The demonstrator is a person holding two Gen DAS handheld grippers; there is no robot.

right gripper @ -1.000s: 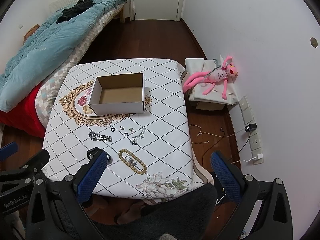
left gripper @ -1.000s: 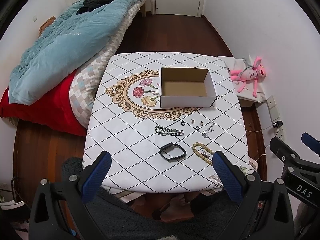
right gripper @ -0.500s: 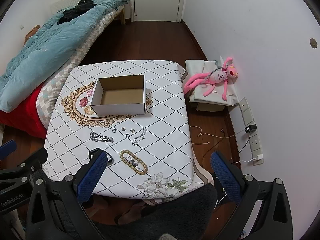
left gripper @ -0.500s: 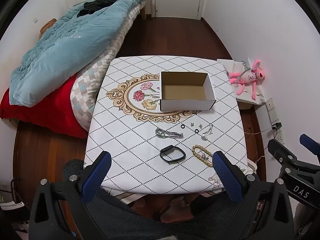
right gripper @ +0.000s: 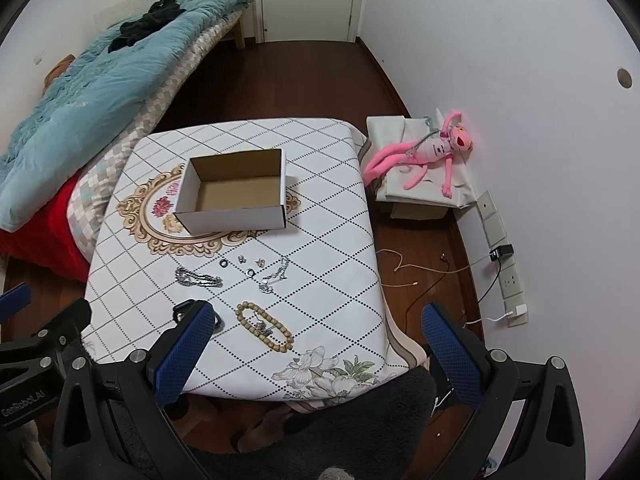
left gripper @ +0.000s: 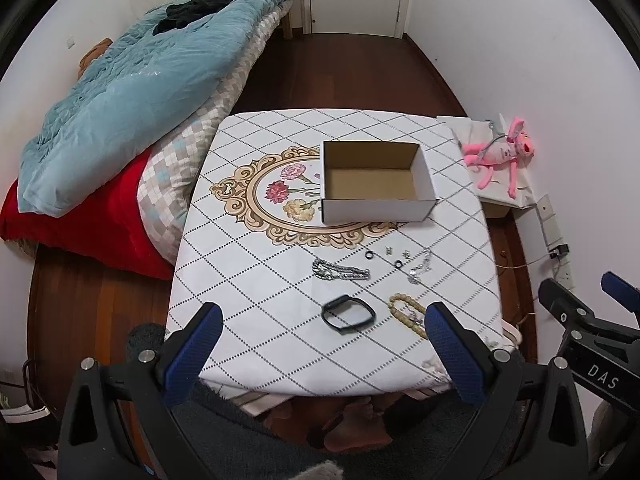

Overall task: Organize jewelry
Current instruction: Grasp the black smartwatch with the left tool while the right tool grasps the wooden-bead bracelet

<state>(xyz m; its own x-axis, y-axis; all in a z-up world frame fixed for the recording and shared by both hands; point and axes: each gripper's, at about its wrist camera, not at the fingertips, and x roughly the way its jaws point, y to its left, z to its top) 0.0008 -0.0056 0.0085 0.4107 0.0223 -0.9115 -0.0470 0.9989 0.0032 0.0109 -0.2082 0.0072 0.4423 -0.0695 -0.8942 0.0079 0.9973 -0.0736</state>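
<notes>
An open, empty cardboard box (left gripper: 376,182) (right gripper: 234,192) stands on the patterned tablecloth (left gripper: 260,280). In front of it lie a silver chain bracelet (left gripper: 340,271) (right gripper: 198,279), two small black rings (left gripper: 371,255) (right gripper: 224,263), small earrings (left gripper: 396,251), a thin silver necklace (left gripper: 420,268) (right gripper: 276,274), a black band (left gripper: 347,314) and a wooden bead bracelet (left gripper: 406,312) (right gripper: 264,326). My left gripper (left gripper: 320,348) and right gripper (right gripper: 312,344) are both open and empty, held high above the table's near edge.
A bed with a blue quilt (left gripper: 132,92) lies left of the table. A pink plush toy (right gripper: 428,152) rests on a low box by the right wall. Cables and wall sockets (right gripper: 504,264) are at the right. A dark rug (right gripper: 340,420) lies below.
Both grippers have drawn back and up a little, so the table and box look slightly smaller and farther. Nothing on the table has moved.
</notes>
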